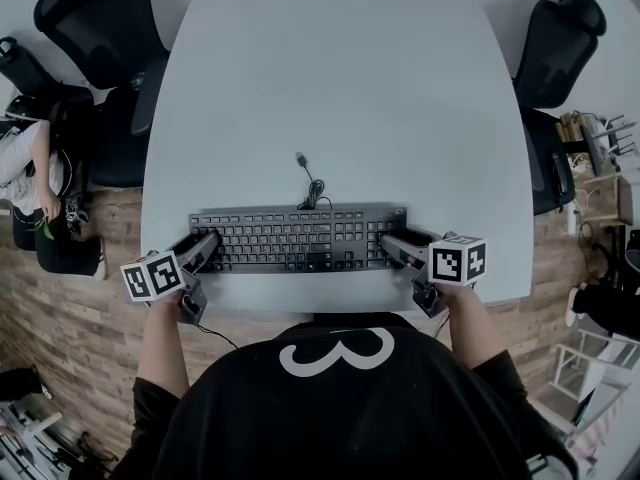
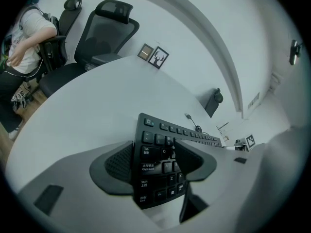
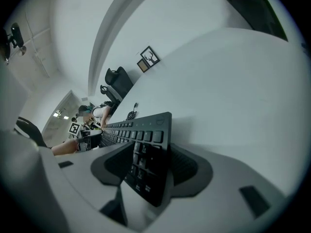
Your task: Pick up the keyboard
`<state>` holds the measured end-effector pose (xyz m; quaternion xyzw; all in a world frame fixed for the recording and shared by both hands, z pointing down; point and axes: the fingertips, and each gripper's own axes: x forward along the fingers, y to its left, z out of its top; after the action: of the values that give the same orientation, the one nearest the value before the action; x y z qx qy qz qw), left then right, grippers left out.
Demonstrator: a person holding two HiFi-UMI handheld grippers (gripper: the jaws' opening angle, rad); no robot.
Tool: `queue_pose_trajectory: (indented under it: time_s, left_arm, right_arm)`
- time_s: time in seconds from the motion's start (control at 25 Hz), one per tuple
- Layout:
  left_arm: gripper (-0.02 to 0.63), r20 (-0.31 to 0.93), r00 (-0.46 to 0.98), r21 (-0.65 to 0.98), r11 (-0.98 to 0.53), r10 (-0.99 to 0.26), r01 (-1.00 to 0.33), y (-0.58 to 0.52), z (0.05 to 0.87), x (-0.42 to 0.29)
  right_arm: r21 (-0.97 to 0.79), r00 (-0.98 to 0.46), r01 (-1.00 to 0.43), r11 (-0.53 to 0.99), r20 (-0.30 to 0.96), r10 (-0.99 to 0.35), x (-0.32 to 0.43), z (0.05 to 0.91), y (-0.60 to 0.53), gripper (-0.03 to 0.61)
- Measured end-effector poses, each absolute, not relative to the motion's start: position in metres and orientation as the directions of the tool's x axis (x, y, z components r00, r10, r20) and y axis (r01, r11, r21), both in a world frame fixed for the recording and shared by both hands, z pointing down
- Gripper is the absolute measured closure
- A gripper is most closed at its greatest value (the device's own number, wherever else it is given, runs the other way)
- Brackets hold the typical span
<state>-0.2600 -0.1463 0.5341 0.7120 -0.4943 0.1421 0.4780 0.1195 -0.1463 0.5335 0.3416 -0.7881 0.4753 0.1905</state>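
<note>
Keyboard [image 1: 300,240], ends hidden, left tongs [image 1: 205,247], right tongs [image 1: 392,243]

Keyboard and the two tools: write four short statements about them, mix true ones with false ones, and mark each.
1. The keyboard is black. True.
2. Its cable runs to a computer. False: the cable lies bunched on the table behind the keyboard, and its plug is free.
3. The left tool and the right tool each have one end of the keyboard between their jaws. True.
4. The keyboard lies along the table's far edge. False: it lies along the near edge, right in front of the person.
</note>
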Motion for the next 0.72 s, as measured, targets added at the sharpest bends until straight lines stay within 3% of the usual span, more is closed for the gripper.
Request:
queue_pose_trajectory:
  time_s: [0.72]
  left_arm:
    - [0.348, 0.700, 0.425, 0.514, -0.009, -0.574, -0.858, -0.1389, 0.5363, -0.2618]
  right_arm:
    - [-0.581, -0.653, -0.757, 0.299, 0.659, -0.374, 0.1225, 0.5375, -0.1505, 0.380]
